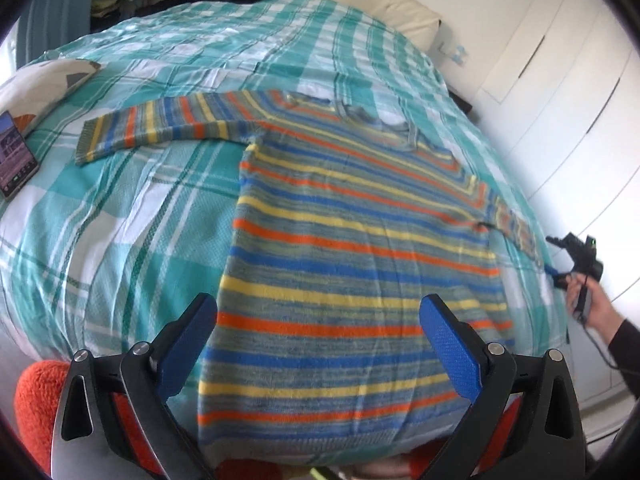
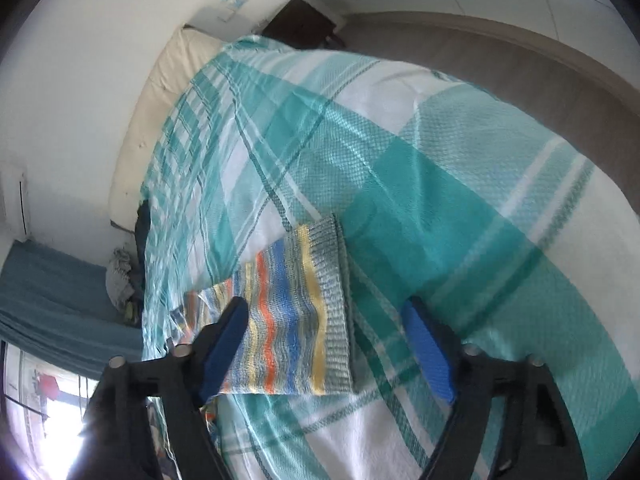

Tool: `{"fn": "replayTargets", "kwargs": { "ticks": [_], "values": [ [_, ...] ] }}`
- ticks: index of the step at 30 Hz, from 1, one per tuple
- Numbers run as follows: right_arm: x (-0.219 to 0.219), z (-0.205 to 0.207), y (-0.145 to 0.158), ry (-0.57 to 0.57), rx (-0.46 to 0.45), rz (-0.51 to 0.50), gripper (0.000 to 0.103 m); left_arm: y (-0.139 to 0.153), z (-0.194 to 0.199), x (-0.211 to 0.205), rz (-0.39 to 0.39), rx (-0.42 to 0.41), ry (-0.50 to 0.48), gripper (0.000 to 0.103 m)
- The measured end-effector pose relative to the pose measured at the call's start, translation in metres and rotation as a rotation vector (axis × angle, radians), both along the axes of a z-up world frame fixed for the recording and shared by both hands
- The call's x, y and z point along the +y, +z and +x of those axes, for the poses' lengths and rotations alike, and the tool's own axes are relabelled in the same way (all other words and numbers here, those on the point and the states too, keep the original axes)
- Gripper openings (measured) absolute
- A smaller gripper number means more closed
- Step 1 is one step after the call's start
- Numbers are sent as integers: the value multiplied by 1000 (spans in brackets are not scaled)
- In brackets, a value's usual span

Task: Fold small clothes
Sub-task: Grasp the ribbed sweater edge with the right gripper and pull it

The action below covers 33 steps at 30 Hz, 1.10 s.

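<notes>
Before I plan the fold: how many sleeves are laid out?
2. One sleeve stretches left across the bedspread; the other sleeve lies by the right gripper, at the sweater's opposite side.

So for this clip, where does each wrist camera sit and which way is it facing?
Left wrist: on the left hand-held gripper, open above the hem of the striped knitted sweater, looking up the teal checked bedspread; the person's right hand with its gripper shows at right.
Right wrist: on the right hand-held gripper, open over the sweater's sleeve cuff, looking along the bed toward the cream headboard; only its own fingers show.
Shared: the sweater, the bedspread, the headboard.
</notes>
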State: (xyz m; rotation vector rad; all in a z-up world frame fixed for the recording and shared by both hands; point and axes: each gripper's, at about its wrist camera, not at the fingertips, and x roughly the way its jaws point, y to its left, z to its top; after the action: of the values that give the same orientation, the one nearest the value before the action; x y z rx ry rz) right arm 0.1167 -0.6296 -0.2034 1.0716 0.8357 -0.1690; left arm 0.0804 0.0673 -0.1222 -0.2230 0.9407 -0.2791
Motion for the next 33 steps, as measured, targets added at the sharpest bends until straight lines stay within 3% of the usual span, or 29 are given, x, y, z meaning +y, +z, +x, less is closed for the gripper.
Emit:
{"fn": "replayTargets", "kwargs": {
  "ticks": [3, 5, 8, 11, 14, 19, 22, 24, 25, 26, 29, 33],
  "values": [
    [11, 20, 2, 99, 58, -64, 57, -5, -2, 1, 21, 11, 12, 101],
    [24, 33, 0, 169, 116, -127, 32, -11, -1, 3, 9, 23, 31, 101],
    [40, 42, -5, 169, 217, -220, 5, -19, -1, 2, -11, 32, 54, 101],
    [44, 46, 10, 83, 211, -232, 2, -20, -6, 1, -10, 6, 58, 101],
    [68, 60, 59, 104, 104, -297, 2, -21, -15, 4, 3, -40, 51, 101],
    [171, 119, 158, 363, -112, -371, 3, -26, -13, 15, -47, -30, 82, 101],
    [248, 154, 182, 504, -218, -325, 5, -24, -12, 21, -58, -47, 99, 101],
    [292, 175, 178, 590, -271, -198, 35, -24, -14, 25, -62, -63, 106, 101],
    [305, 179, 174, 610, -270, -158, 69, -25, -16, 28, -66, -66, 110, 101],
    [315, 183, 170, 619, -284, -127, 74, -27, -19, 31, -68, -63, 115, 101],
    [325, 173, 165, 620, -327, -105, 74, -34, -23, 38, -70, -48, 131, 101],
    [297, 156, 142, 594, -251, -148, 74, -36, -19, 44, -104, -41, 151, 101]
  ]
}}
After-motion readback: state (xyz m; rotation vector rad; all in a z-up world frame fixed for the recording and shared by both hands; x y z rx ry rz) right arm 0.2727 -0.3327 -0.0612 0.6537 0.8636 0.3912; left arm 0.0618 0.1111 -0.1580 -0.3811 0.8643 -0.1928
